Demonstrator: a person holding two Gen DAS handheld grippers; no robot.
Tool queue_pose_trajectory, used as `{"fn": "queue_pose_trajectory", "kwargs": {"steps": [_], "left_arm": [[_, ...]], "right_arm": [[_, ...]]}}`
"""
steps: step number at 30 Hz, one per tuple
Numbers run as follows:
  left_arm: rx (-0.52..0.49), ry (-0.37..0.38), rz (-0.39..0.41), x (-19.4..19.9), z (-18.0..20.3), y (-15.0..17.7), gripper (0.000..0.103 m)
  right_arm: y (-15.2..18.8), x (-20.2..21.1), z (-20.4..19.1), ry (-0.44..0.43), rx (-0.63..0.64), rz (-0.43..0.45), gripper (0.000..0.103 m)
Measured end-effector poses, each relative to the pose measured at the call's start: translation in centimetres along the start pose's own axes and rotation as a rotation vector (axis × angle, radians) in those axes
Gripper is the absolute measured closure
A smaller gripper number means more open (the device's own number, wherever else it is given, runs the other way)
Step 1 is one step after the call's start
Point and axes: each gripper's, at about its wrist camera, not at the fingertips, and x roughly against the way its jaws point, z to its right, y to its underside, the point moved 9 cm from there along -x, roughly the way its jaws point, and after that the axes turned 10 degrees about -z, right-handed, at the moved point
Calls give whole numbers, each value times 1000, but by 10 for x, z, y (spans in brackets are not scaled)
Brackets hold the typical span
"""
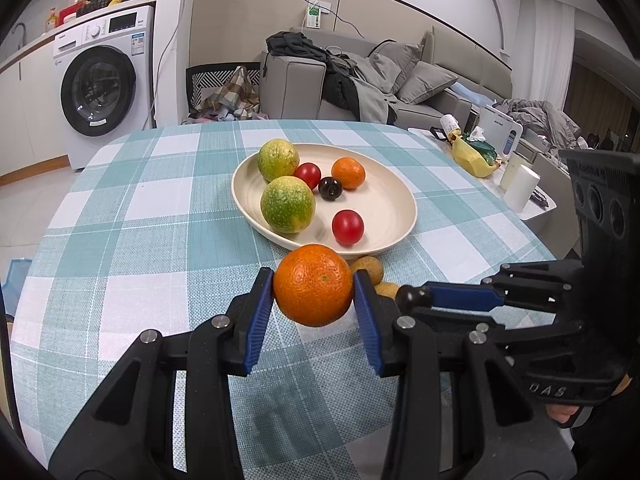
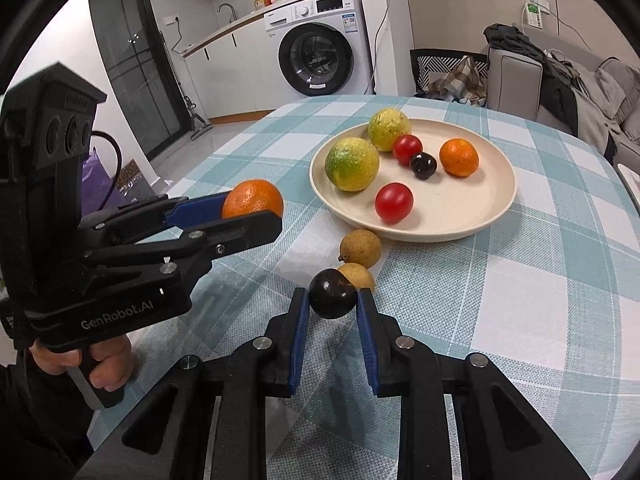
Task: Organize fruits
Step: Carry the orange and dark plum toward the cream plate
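My left gripper point(image 1: 313, 286) is shut on an orange point(image 1: 313, 284) and holds it above the checked tablecloth, just short of the cream plate point(image 1: 396, 196). It also shows in the right wrist view point(image 2: 256, 210) with the orange point(image 2: 252, 198). My right gripper point(image 2: 333, 298) is shut on a dark plum point(image 2: 332, 294), seen in the left wrist view point(image 1: 414, 298) too. The plate point(image 2: 472, 208) holds two green-yellow citrus fruits, two red tomatoes, a small orange and a dark plum. Two brown longans point(image 2: 359, 248) lie on the cloth in front of the plate.
The round table's edge curves away on the left and far side. A side table point(image 1: 532, 208) with a white cup, a tissue box and a yellow bag stands to the right. A washing machine point(image 1: 100, 88) and a sofa point(image 1: 400, 80) stand beyond.
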Motion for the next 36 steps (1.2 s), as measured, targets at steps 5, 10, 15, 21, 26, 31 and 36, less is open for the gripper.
{"fn": "queue_pose_trajectory", "kwargs": {"steps": [5, 10, 15, 21, 26, 31, 36], "left_arm": [[-10, -14, 16, 6, 5, -2, 66], [-25, -32, 36, 14, 10, -6, 66], [-33, -51, 56, 21, 13, -10, 66], [-40, -59, 66, 26, 17, -13, 66], [-43, -57, 74, 27, 19, -18, 66], [-38, -45, 79, 24, 18, -25, 66], [-29, -44, 80, 18, 17, -33, 66]], "right_arm": [[-5, 10, 3, 0, -9, 36, 78], [-10, 17, 7, 5, -19, 67, 78], [-15, 25, 15, 14, -41, 96, 78], [-21, 35, 25, 22, -68, 133, 78], [-26, 43, 31, 30, -77, 158, 78], [-33, 48, 38, 41, -94, 177, 78], [-41, 50, 44, 47, -115, 196, 78]]}}
